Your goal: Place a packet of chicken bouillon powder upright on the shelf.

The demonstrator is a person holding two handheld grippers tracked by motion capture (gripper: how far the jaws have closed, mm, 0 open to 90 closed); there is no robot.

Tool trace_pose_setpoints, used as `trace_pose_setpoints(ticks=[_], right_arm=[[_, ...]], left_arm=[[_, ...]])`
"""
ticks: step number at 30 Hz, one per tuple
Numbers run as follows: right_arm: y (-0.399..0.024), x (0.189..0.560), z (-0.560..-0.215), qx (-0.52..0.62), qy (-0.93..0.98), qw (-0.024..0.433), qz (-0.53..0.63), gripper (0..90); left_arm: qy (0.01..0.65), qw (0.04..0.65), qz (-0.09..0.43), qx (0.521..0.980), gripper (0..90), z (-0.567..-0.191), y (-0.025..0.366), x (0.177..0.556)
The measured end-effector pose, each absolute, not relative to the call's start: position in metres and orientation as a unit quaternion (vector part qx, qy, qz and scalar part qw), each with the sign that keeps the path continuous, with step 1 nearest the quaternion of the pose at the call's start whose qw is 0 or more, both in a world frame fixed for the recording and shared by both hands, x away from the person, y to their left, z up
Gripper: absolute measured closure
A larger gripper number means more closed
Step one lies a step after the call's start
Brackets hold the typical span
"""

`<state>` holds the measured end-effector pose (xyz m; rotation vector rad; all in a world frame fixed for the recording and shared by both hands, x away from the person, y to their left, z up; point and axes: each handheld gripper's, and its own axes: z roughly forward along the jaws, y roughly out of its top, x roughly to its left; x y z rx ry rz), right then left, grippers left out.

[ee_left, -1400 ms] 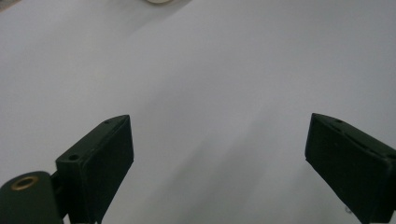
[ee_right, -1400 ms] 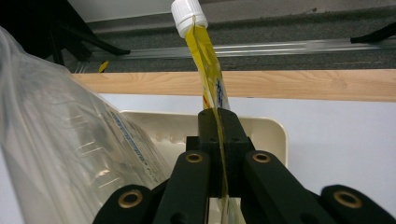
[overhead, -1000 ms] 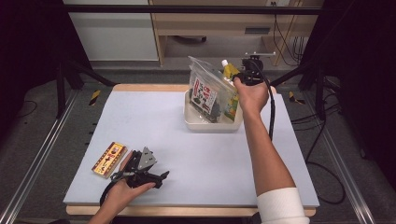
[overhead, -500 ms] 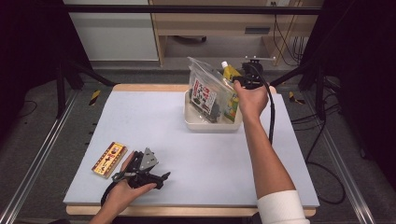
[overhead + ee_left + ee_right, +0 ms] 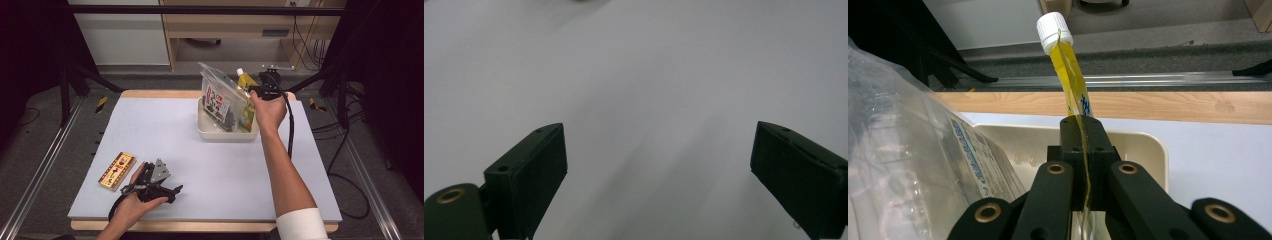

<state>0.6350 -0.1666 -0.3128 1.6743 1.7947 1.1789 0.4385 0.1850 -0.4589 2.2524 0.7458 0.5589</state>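
The middle and far-left stretch of the desk [image 5: 165, 130] lies bare, giving wide passage between the two hands. At the far right the cream tray [image 5: 227, 134] is crowded: a clear printed bag [image 5: 218, 97] leans up out of its left part, and the yellow spouted pouch [image 5: 246, 102] stands just beside it, clamped in the right hand-held gripper [image 5: 261, 91]. Near the front left, a flat snack box [image 5: 117, 170] lies just beside the left hand-held gripper [image 5: 152, 180], whose jaws gape over bare surface.

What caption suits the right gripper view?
Hand-held gripper shut on a yellow spouted pouch above a cream tray.
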Motion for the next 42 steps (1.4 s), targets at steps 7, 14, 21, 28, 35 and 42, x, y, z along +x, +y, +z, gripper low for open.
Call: trace_pose_setpoints(ticks=[7,14,21,28,35,42], right_arm=[[-0.166,0.629,-0.317,0.600,0.648,0.211,0.419,90.0],[-0.168,0.623,-0.321,0.596,0.653,0.215,0.414,90.0],[-0.165,0.618,-0.323,0.589,0.660,0.224,0.409,90.0],[-0.164,0.616,-0.324,0.587,0.663,0.230,0.404,89.8],[-0.168,0.613,-0.323,0.574,0.664,0.236,0.417,79.8],[-0.175,0.599,-0.313,0.567,0.664,0.251,0.418,70.9]], left_arm=[[0.289,0.345,0.216,0.867,7.8,-0.459,0.185,0.439],[0.289,0.345,0.216,0.866,7.8,-0.459,0.186,0.439],[0.290,0.345,0.217,0.866,7.8,-0.458,0.187,0.439],[0.291,0.346,0.219,0.865,7.8,-0.458,0.188,0.439],[0.293,0.345,0.218,0.864,7.9,-0.457,0.190,0.440],[0.292,0.342,0.222,0.865,7.7,-0.457,0.191,0.440]])
